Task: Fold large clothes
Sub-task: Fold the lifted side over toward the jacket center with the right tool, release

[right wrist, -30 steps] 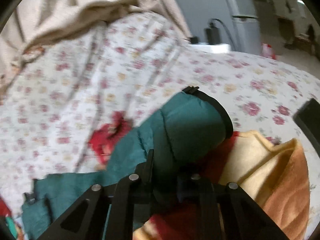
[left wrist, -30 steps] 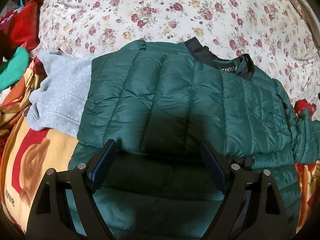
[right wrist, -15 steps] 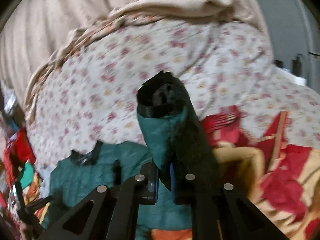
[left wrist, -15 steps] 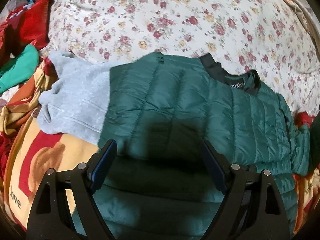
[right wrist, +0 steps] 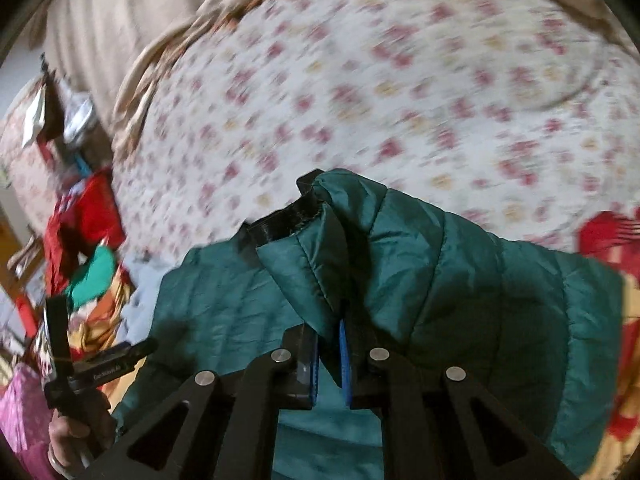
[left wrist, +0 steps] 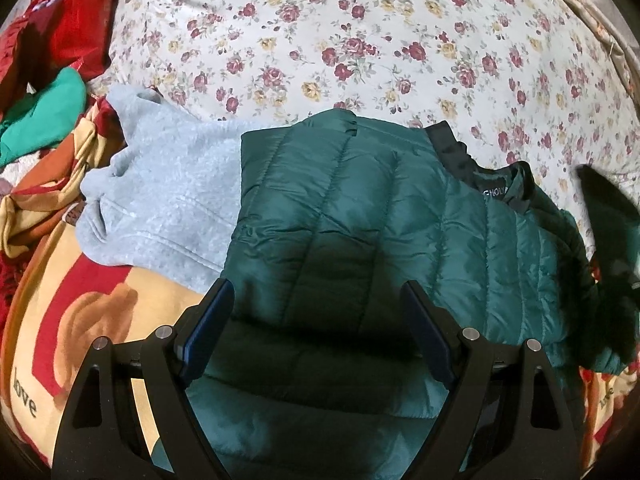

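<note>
Between the nearly closed fingers of the right gripper (right wrist: 328, 356) a fold of the green quilted jacket's sleeve (right wrist: 400, 264) is pinched, its black cuff (right wrist: 288, 220) raised and draped over toward the jacket body. Just ahead of the left gripper (left wrist: 318, 328) the green quilted jacket (left wrist: 360, 216) is spread flat, and part of it is seen between the blue-padded fingers (left wrist: 208, 332); the jaws are held wide apart and nothing is clasped by them. Whether the pads touch the fabric cannot be told. To the left, a grey fleece garment (left wrist: 168, 204) is partly covered by the jacket's edge. Both are laid on a red and yellow blanket (left wrist: 80, 320), with the floral bedsheet (left wrist: 360, 40) beyond. At the far left a red and green heap of clothes (left wrist: 48, 80) is seen.
</note>
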Available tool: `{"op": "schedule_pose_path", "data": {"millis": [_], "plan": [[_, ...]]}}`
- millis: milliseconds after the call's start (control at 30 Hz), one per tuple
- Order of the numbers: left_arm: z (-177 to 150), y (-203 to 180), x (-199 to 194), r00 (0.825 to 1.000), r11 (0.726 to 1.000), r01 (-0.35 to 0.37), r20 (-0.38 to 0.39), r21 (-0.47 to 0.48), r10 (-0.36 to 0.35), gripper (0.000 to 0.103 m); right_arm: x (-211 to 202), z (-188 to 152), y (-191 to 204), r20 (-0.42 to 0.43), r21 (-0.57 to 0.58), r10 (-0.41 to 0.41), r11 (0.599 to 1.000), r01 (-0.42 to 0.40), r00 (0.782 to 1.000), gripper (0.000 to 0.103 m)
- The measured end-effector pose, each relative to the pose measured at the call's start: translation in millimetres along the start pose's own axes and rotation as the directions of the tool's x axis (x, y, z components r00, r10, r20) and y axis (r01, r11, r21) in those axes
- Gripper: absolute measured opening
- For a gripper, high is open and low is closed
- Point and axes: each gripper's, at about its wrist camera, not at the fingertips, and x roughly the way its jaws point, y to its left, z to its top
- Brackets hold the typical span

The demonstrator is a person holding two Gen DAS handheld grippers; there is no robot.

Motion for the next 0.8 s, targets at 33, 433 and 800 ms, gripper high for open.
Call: {"op": "schedule_pose_path", "data": {"millis": [33, 433, 800], "plan": [[0.6, 0.6, 0.1, 1.000, 1.000, 0.002, 0.001, -0.002, -0.002, 0.085, 10.5, -1.5, 5.4, -0.018, -0.003, 0.012, 1.000, -0.012, 1.000, 0.008], [4.5, 16.5, 6.0, 1.000, 0.998, 0.027, -0.011, -0.060, -0.028, 0.085, 100.1, -35.8, 55.4, -0.205, -0.050, 0.022, 0.998, -0.033, 0.979, 0.010], [5.6, 4.3, -7.5, 0.997, 0.995, 0.071, 0.001, -0.065, -0.071, 0.085, 36.3, -22.0, 63.4, -0.161, -0.078, 0.060, 0.994, -0.074, 0.985, 0.063]]}}
